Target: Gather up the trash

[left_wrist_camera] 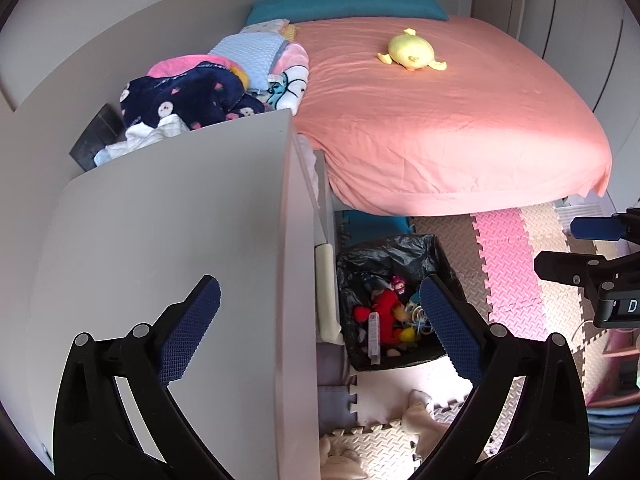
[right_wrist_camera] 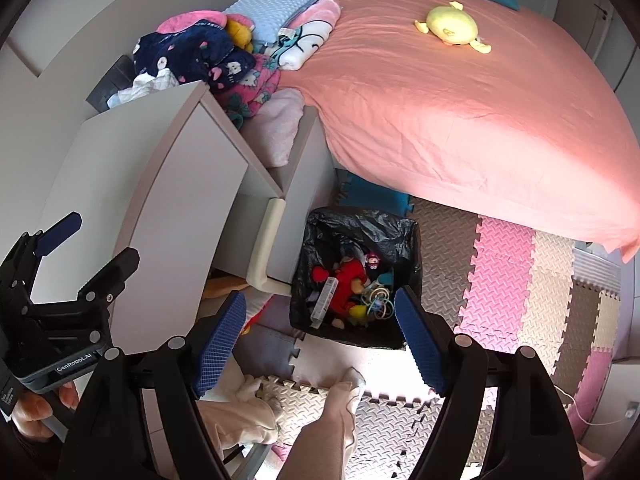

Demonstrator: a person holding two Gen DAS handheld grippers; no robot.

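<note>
A black-lined trash bin stands on the foam floor mat beside the white nightstand; it also shows in the right wrist view. It holds a red plush toy, a white tube and several small colourful items. My left gripper is open and empty, held above the nightstand edge and the bin. My right gripper is open and empty, above the floor just in front of the bin. The left gripper also shows at the left of the right wrist view.
A bed with a pink sheet carries a yellow plush and a pile of blankets. Pink and beige foam mats cover the floor. The person's legs and socked feet stand in front of the bin.
</note>
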